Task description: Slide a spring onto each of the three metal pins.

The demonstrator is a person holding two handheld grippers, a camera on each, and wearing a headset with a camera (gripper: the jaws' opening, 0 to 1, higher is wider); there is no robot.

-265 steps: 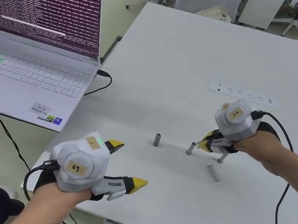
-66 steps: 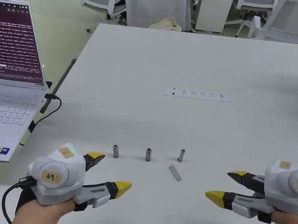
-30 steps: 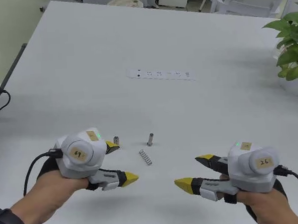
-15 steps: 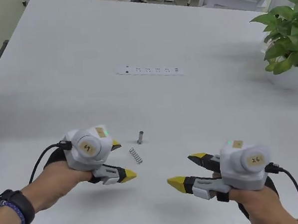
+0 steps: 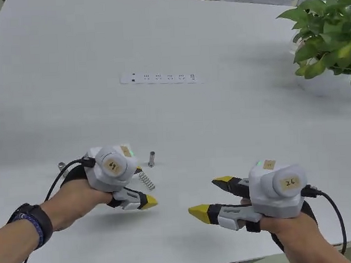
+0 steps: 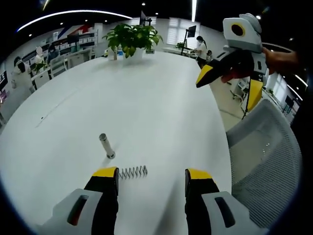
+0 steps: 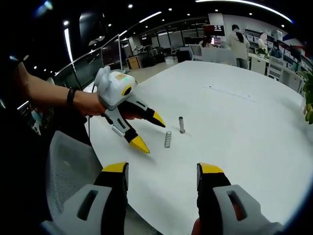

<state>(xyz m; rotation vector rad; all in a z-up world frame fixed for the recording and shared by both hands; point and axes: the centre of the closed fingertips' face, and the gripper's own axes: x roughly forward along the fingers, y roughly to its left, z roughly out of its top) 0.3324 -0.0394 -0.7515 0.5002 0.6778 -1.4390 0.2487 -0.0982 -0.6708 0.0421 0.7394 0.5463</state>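
Both tools are held just above the white tabletop (image 5: 233,116). In the head view, the left tool (image 5: 143,186) and the right tool (image 5: 210,195) are seen with jaws spread wide and nothing gripped. A loose spring (image 5: 145,180) is seen lying flat at the left tool's jaw tips, just beside a bare upright pin (image 5: 151,159). A power strip (image 5: 161,78) and a potted plant (image 5: 326,23) are seen farther back.

In the left gripper view, the spring (image 6: 133,172) is shown lying by one yellow jaw tip, with the pin (image 6: 105,146) standing just beyond it.

In the right gripper view, the open jaws are empty. Spring (image 7: 167,139) and pin (image 7: 182,124) are seen well ahead, next to the left tool (image 7: 150,132).
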